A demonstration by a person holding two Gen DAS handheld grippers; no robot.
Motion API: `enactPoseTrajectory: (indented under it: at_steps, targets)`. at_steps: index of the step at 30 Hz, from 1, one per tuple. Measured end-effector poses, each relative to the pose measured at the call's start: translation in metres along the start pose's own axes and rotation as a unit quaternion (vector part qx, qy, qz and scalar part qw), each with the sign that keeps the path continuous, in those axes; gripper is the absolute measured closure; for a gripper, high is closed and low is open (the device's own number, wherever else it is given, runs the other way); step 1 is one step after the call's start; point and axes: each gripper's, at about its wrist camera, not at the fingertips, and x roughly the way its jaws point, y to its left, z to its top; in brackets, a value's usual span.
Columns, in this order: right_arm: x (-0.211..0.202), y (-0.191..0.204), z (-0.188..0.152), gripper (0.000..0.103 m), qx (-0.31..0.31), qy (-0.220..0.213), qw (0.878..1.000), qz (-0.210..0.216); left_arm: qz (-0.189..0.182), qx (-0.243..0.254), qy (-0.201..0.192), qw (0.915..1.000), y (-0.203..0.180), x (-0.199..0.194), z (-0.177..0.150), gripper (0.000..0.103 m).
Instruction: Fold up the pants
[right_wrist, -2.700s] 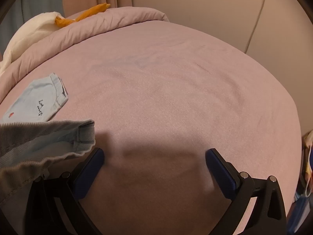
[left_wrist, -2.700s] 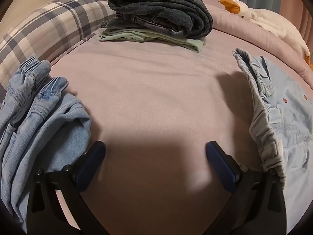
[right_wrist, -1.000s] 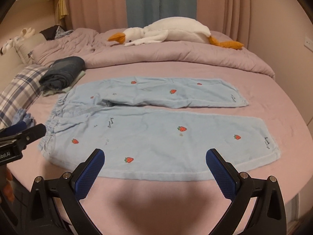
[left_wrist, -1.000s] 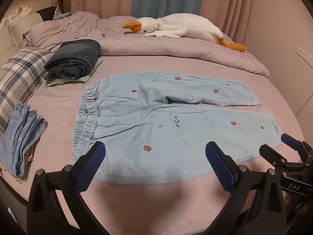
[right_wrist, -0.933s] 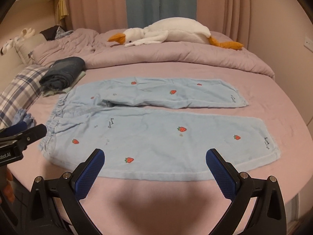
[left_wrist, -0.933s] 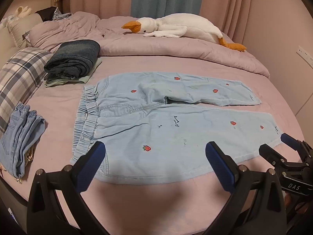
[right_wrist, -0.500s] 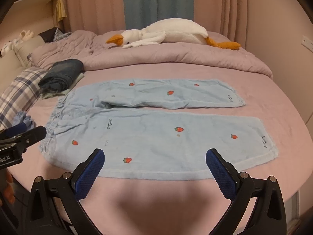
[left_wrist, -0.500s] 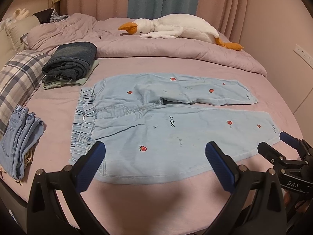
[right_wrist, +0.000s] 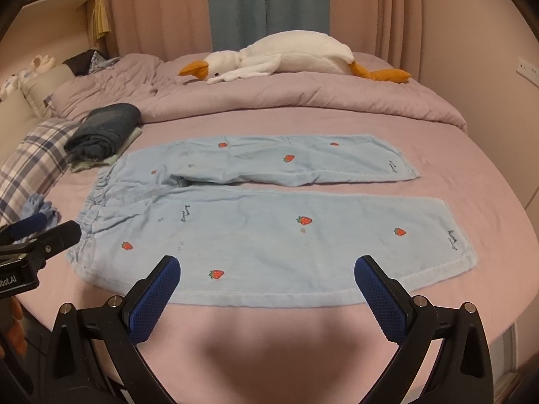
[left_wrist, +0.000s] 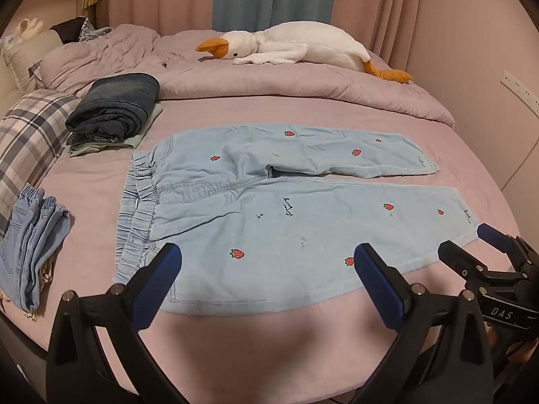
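Light blue pants with red strawberries (left_wrist: pixel 269 202) lie flat and spread on the pink bed, waistband to the left, both legs running right; they also show in the right wrist view (right_wrist: pixel 269 215). My left gripper (left_wrist: pixel 266 266) is open and empty, held above the bed's near edge by the waist end. My right gripper (right_wrist: pixel 267 276) is open and empty, near the front edge by the near leg. Each gripper shows in the other's view: the right one (left_wrist: pixel 471 245) and the left one (right_wrist: pixel 50 232).
A folded dark jeans stack (left_wrist: pixel 114 107) sits at the back left beside a plaid pillow (left_wrist: pixel 27 134). Crumpled light denim (left_wrist: pixel 30 245) lies at the left edge. A rolled duvet (left_wrist: pixel 303 91) with a plush goose (left_wrist: pixel 296 47) runs along the back. A wall stands to the right.
Since 2.7 s ago both grippers have pulled back from close over the sheet to a high view of the whole bed. In the last second they barely drift.
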Motion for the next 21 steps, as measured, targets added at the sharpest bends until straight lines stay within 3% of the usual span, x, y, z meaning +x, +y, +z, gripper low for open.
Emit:
enactPoseTrajectory:
  at_steps: [21]
  targets:
    - [0.0035,-0.0003,-0.005,0.0,0.002,0.007,1.0,0.002,-0.004,0.004,0.005,1.0,-0.0027,0.0027,-0.0027,0.001]
